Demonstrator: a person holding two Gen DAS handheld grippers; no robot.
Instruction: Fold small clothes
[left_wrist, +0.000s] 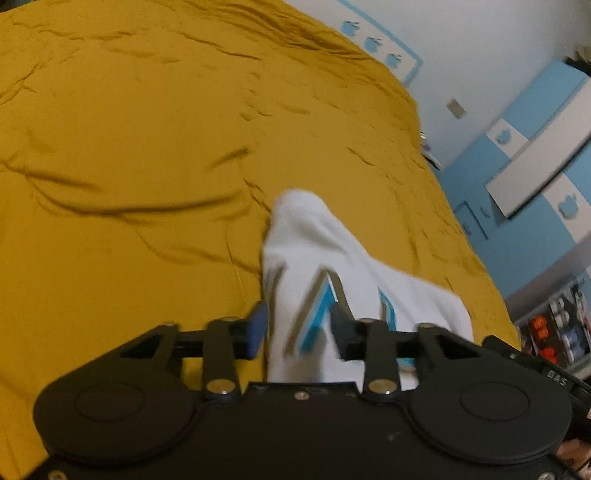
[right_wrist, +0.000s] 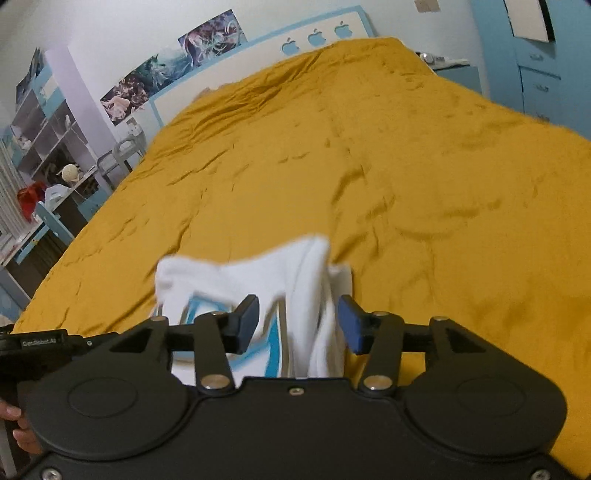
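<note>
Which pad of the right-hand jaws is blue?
The blue pad is on that view's right; the black pad is on its left, with the white garment between them.

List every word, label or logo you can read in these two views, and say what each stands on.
"DAS": white letters on the black device at the lower right edge of the left wrist view.
"CenRobot.AI", blurred and uncertain: label on the black device at the left edge of the right wrist view.

Both views are evenly lit by soft indoor light, with no glare. Shallow shadows mark creases in the yellow bedspread (left_wrist: 147, 147). The white garment (left_wrist: 314, 258) is motion-blurred in both views. Fisheye distortion bends the walls and cabinets at the frame edges.
</note>
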